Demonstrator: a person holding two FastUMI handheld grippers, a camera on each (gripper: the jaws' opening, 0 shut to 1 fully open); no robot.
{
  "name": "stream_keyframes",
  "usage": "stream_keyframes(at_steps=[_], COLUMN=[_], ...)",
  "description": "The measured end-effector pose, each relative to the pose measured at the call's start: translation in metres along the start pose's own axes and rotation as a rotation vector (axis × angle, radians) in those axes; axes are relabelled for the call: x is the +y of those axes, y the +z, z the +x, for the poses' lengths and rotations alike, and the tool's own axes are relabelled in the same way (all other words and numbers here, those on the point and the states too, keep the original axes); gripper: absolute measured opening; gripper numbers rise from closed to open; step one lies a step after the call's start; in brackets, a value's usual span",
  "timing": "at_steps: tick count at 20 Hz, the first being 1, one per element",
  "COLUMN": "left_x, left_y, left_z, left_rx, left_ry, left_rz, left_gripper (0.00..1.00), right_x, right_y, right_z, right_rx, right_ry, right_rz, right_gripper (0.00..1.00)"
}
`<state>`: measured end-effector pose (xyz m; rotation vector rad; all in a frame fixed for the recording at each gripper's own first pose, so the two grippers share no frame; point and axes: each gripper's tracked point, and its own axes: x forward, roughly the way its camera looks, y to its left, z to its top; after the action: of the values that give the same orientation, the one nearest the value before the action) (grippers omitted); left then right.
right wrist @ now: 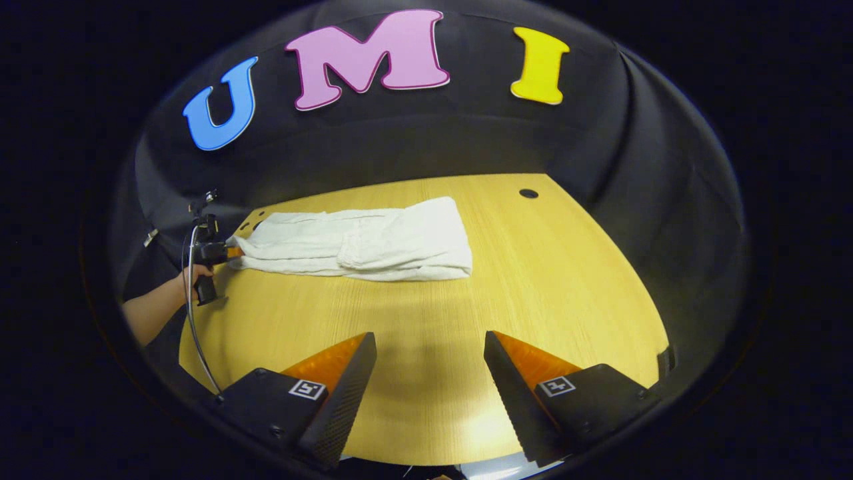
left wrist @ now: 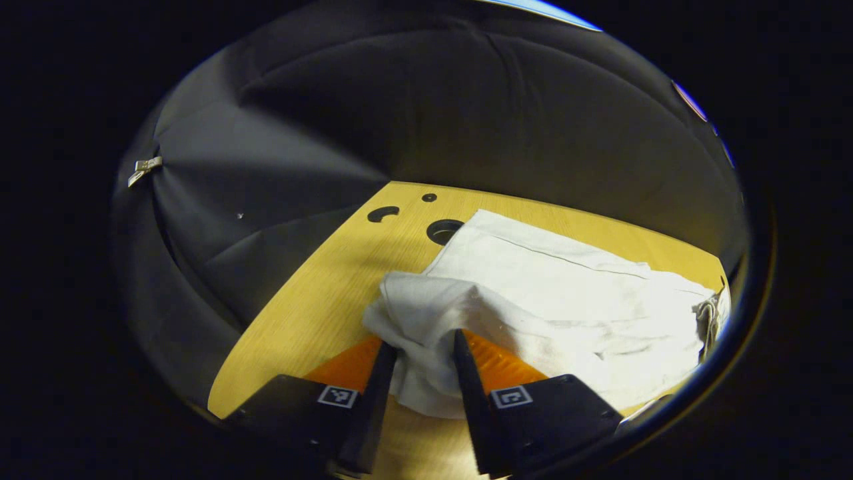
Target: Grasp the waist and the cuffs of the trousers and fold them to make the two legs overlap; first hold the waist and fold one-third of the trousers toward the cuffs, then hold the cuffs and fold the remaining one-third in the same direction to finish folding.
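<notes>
The trousers point(right wrist: 353, 243) lie at the surface's point(right wrist: 533, 280) far left, legs overlapped and partly folded. Left tongs point(left wrist: 425, 363) clamp one end; right tongs point(right wrist: 430, 380) hang apart, empty. The final third seems left.

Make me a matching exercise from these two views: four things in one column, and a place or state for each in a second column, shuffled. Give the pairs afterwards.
Things:
1. left gripper
2. right gripper
3. trousers
4. small round hole

Places or states:
A. lying folded lengthwise on the table
B. open above bare wood, holding nothing
C. in the tabletop, beyond the cloth's end
D. closed on a bunched end of the white cloth

Pairs: 1-D, 2-B, 3-A, 4-C
</notes>
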<state>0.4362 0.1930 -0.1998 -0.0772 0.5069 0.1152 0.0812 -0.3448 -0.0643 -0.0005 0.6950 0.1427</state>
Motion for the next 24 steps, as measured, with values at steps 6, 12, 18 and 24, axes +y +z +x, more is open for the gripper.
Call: stream_keyframes(at_steps=[6, 12, 18, 24], left_x=[-0.015, -0.016, -0.051, -0.135], left_y=[-0.011, 0.004, 0.074, 0.115], left_z=[0.001, -0.009, -0.075, -0.135], left_rx=[0.071, -0.002, -0.175, -0.258], left_ry=[-0.026, -0.018, -0.097, -0.183], left_rz=[0.099, 0.047, 0.071, 0.079], left_gripper=[0.15, 0.06, 0.05, 0.05], right_x=[0.009, -0.003, -0.04, -0.077], right_y=[-0.017, 0.006, -0.004, 0.007], right_z=[-0.019, -0.041, -0.059, -0.067], right_rx=[0.01, -0.073, -0.099, -0.16], right_ry=[-0.008, -0.02, -0.089, -0.122], right_rz=[-0.019, -0.006, 0.054, 0.12], right_gripper=[1.0, 0.99, 0.99, 0.99])
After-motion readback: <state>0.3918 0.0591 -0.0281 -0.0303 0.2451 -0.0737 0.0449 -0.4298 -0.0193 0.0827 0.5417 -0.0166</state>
